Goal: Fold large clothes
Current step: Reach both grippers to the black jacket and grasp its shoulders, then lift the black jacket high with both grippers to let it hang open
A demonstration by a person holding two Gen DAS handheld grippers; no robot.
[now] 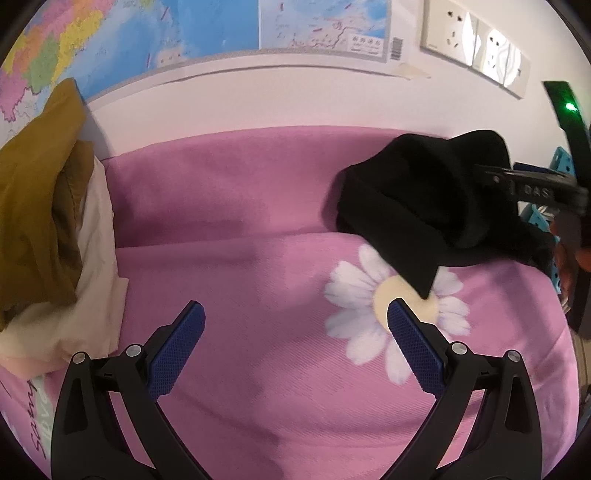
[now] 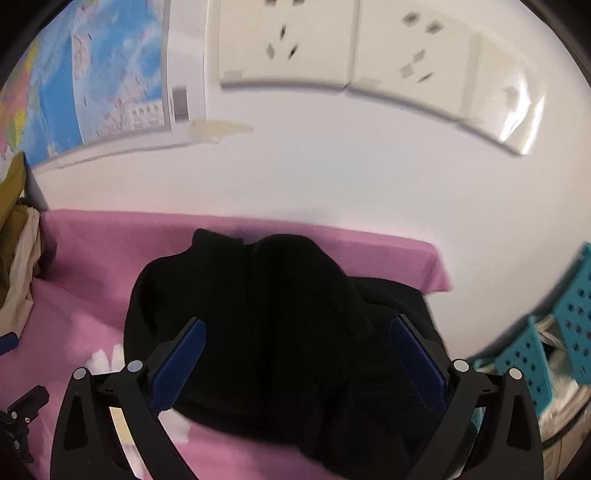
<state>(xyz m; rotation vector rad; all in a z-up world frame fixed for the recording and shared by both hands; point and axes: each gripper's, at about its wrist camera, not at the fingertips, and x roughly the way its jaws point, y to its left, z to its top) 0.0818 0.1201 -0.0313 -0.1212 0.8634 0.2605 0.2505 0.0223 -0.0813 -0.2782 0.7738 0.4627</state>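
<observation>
We hold our left gripper (image 1: 295, 310) above the pink bedspread (image 1: 236, 258), its two blue-padded fingers (image 1: 177, 347) spread wide with nothing between them, only the cloth and a printed white daisy (image 1: 354, 299) below. The black garment (image 1: 417, 199) lies bunched in a heap toward the right side of the bed, near the white wall (image 1: 258, 96), and one pointed corner of it drapes down over the daisy's yellow centre. In the left wrist view we see our right gripper (image 1: 524, 188) coming in from the right edge at the heap, though from there we cannot tell how its jaws stand. Through the right wrist view it is plainer: the right gripper (image 2: 297, 325) has its fingers wide apart, one on each side of the black garment (image 2: 258, 314), which fills the space between and beyond them; whether the pads touch the fabric we cannot tell. At the left of the bed sits a pile of mustard and cream bedding (image 1: 40, 206). A map (image 1: 147, 33) and a row of sockets (image 1: 476, 48) hang on the wall, and a teal perforated basket (image 2: 546, 339) stands off the bed's right edge.
</observation>
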